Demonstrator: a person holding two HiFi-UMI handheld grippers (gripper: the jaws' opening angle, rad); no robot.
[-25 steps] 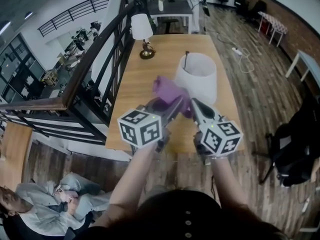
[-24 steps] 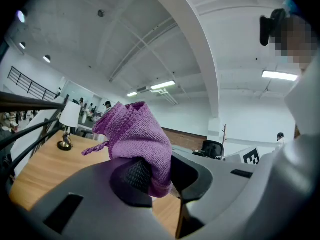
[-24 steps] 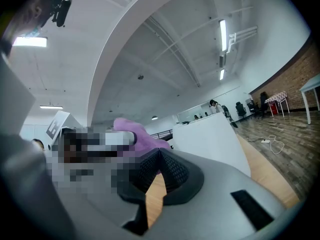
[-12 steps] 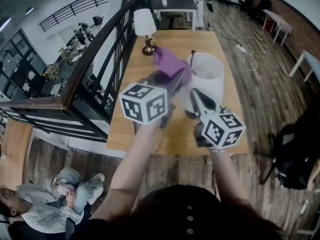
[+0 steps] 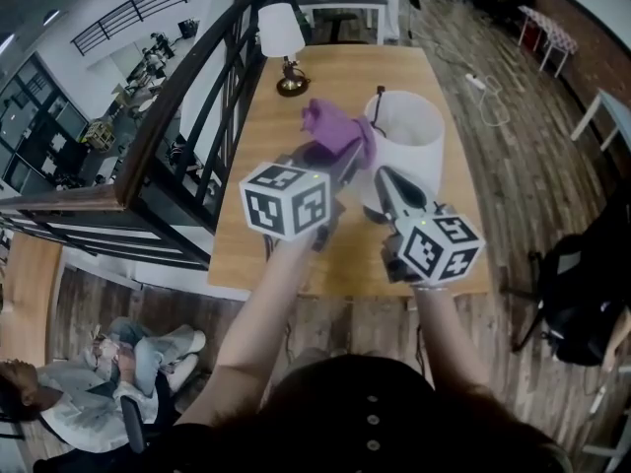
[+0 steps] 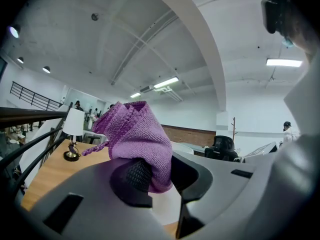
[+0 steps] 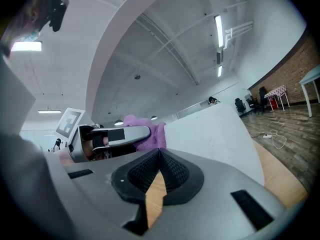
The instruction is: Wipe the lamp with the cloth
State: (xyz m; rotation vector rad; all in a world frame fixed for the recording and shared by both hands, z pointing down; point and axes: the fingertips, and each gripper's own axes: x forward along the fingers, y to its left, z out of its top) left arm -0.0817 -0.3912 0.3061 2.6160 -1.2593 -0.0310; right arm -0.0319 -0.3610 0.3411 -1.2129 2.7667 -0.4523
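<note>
**Both grippers held out at mid-frame, left one gripping the cloth**

In the head view both bare forearms reach up from the bottom edge toward the middle. The left forearm [image 5: 258, 338] carries the left gripper [image 5: 347, 158], whose jaws point to the upper right and are clamped on a purple cloth [image 5: 335, 126]. The right forearm [image 5: 444, 348] holds the right gripper [image 5: 385, 177] just beside it, pointing to the upper left. Its jaws meet at the tips with nothing between them.
</note>
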